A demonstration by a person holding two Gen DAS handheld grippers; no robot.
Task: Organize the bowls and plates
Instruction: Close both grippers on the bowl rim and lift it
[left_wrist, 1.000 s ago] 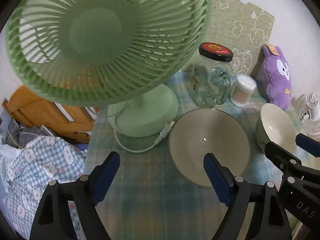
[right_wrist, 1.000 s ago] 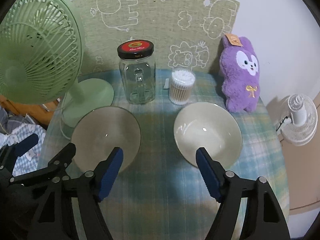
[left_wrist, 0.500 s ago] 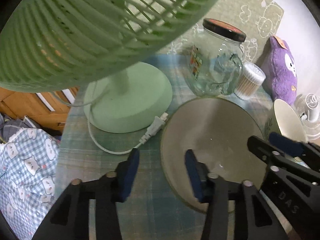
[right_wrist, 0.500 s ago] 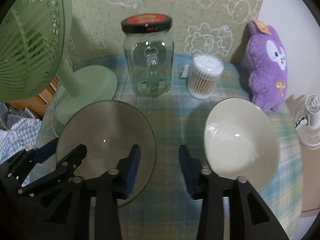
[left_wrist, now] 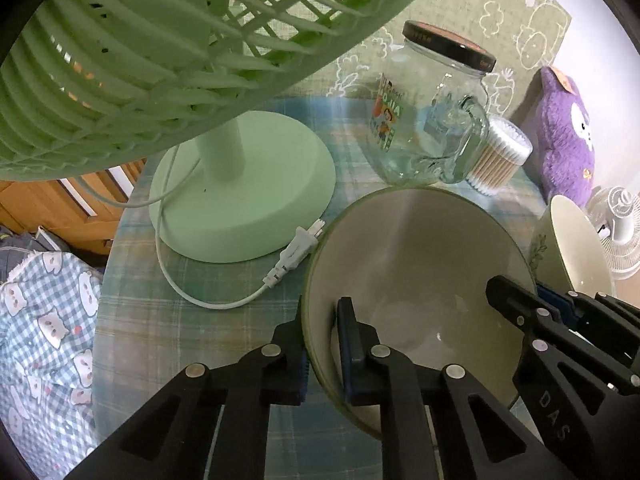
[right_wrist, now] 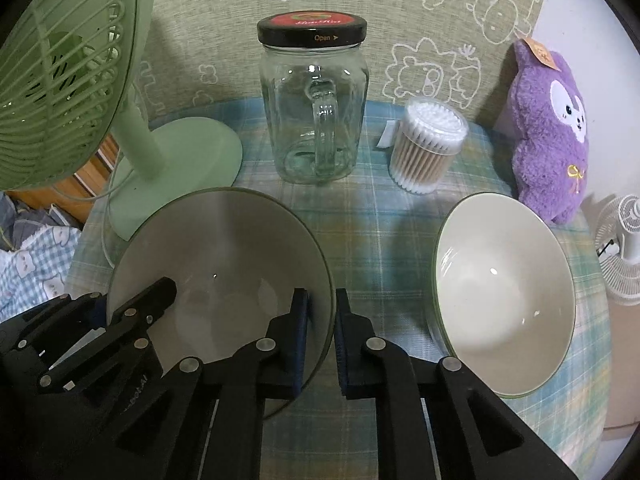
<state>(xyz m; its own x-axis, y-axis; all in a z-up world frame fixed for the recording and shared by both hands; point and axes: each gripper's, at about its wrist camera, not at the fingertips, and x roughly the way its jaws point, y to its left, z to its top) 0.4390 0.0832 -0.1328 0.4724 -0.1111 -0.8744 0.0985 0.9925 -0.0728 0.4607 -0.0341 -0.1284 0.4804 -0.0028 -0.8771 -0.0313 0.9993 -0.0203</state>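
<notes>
A wide bowl with a green rim, shadowed inside, rests on the plaid cloth. My left gripper is shut on its left rim, one pad inside and one outside. On the opposite, right rim of the same bowl, my right gripper is shut the same way. Each gripper shows in the other's view: the right gripper at the bowl's far side, the left gripper at lower left. A second, white bowl stands apart to the right, seen also as the second bowl.
A green fan stands close on the left, its plug and cord lying by the bowl's rim. Behind are a glass jar, a tub of cotton swabs and a purple plush. Checked bedding lies beyond the table's left edge.
Both grippers came down toward the left bowl and went from wide open to shut, each ending with the bowl's rim between its pads.
</notes>
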